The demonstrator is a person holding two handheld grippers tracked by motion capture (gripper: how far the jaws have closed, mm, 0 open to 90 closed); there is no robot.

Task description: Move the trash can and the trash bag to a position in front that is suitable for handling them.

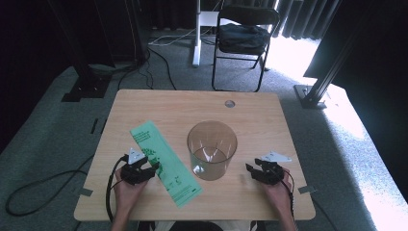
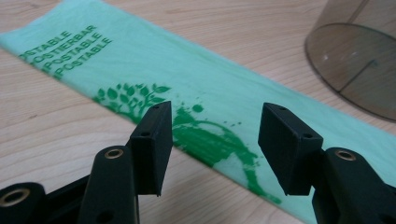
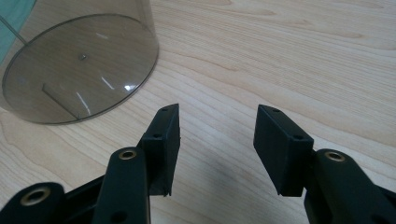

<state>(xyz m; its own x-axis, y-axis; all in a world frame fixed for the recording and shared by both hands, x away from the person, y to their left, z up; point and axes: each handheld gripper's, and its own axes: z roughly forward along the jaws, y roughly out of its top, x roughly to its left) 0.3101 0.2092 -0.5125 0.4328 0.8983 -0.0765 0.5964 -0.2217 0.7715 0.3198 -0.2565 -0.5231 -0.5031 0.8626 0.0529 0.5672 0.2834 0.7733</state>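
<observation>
The folded green compostable bag (image 1: 165, 162) lay flat on the wooden table (image 1: 144, 108), left of centre, its long axis running from the middle of the surface diagonally toward the near edge; the left gripper (image 1: 155, 168) sat just beside its left long edge, pointing across it, and was by far the nearer of the two. In the left gripper view the jaws stood apart with nothing between them, the bag (image 2: 196, 88) directly ahead; thin, matte film printed with dark green leaves and lettering. The clear, smoky plastic cylinder (image 1: 212, 149) stood upright at the centre, rigid and glossy. The right gripper (image 1: 250, 170), near the right edge, also stood open over bare wood.
</observation>
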